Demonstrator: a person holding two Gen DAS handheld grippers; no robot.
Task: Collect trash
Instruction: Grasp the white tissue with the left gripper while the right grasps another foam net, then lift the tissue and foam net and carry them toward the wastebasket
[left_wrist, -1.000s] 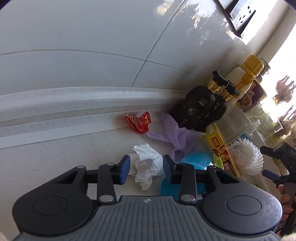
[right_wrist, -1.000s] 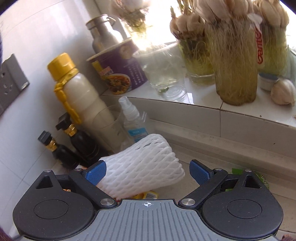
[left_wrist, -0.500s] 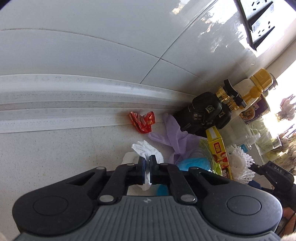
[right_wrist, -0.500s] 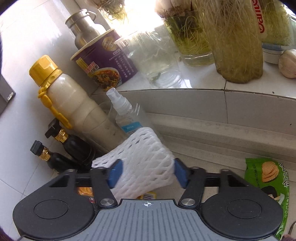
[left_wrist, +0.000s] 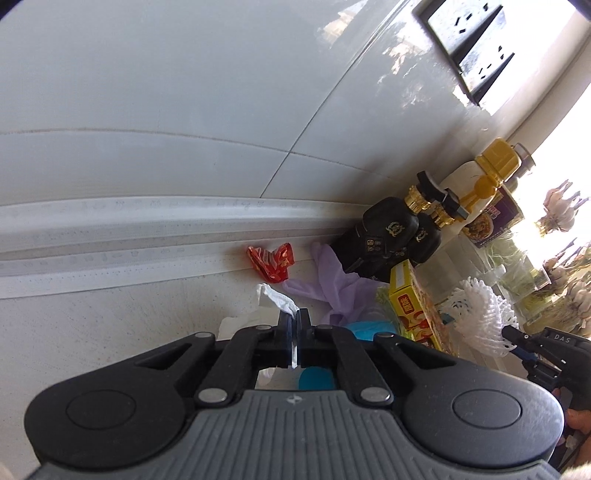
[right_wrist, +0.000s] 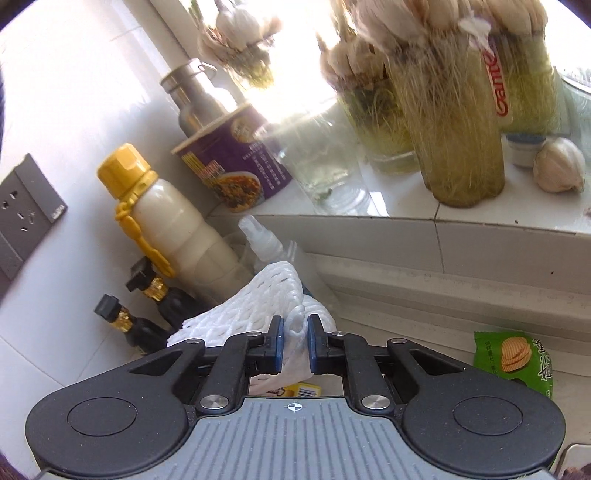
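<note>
My left gripper is shut on a crumpled white tissue, which pokes out ahead of the pads above the counter. Beyond it lie a red wrapper, a purple glove, a blue piece and a yellow box. My right gripper is shut on a white foam fruit net and squeezes it flat; the net also shows in the left wrist view, held by the right gripper. A green chip bag lies on the counter at the right.
Against the tiled wall stand two dark bottles, a yellow-capped bottle, a spray bottle and a clear cup. On the sill are a purple noodle cup, a steel flask, jars of sprouting garlic and a loose garlic bulb.
Both grippers have closed: the left on the tissue, the right on the foam net, crushing it. Both have since lifted a little.
</note>
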